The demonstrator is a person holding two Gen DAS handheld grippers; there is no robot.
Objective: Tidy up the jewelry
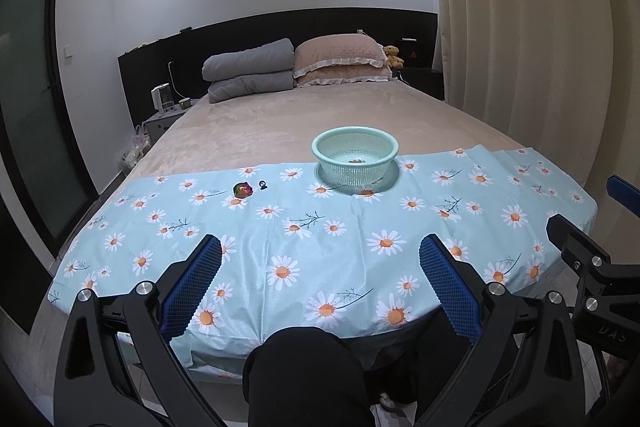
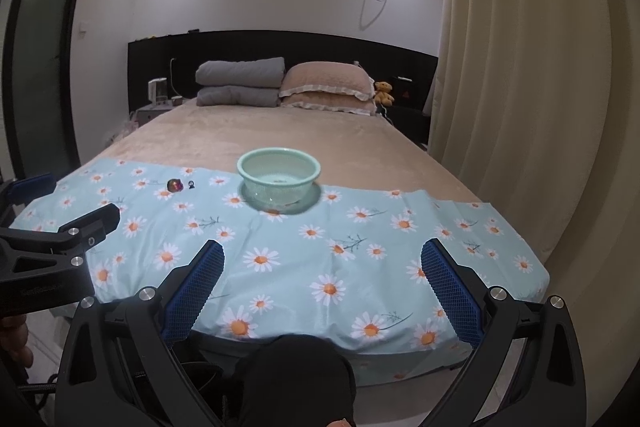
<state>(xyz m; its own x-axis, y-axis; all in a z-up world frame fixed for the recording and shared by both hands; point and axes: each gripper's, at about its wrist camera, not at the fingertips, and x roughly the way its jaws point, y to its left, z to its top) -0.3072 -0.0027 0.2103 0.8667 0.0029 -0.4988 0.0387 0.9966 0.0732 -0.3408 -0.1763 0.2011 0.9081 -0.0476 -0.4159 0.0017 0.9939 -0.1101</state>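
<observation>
I hold my left gripper [image 1: 320, 267] low over the near edge of the bed, its two blue-padded fingers [image 1: 192, 287] spread wide with nothing between them. My right gripper [image 2: 322, 269] sits the same way beside it, jaws released and empty, its own blue pads [image 2: 450, 291] framing bare cloth. Each claw shows at the edge of the other's view, so they are near one another but apart.

Below both lies a light blue daisy-print cloth [image 1: 348, 227] spread across the foot of the bed. Farther out on it, well ahead of my fingertips, stands a pale green mesh basket [image 1: 355, 157], upright. From the left claw it sits ahead and slightly right of centre; from the right claw it sits ahead and left of centre. Something small and brownish [image 1: 356, 160] lies on its bottom; I cannot tell what it is.

To the left of the basket, on the cloth, rest two small pieces of jewelry: a rounded, iridescent dark piece [image 1: 243, 190] with red and green glints, and just beside it on its right a tiny dark ring-like piece [image 1: 262, 184]. They are close together, though I cannot tell whether they touch. Both lie well beyond the left finger of either claw, out of reach of the pads.

My knee in dark fabric [image 1: 304, 367] shows under the claws, against the bed's edge.
</observation>
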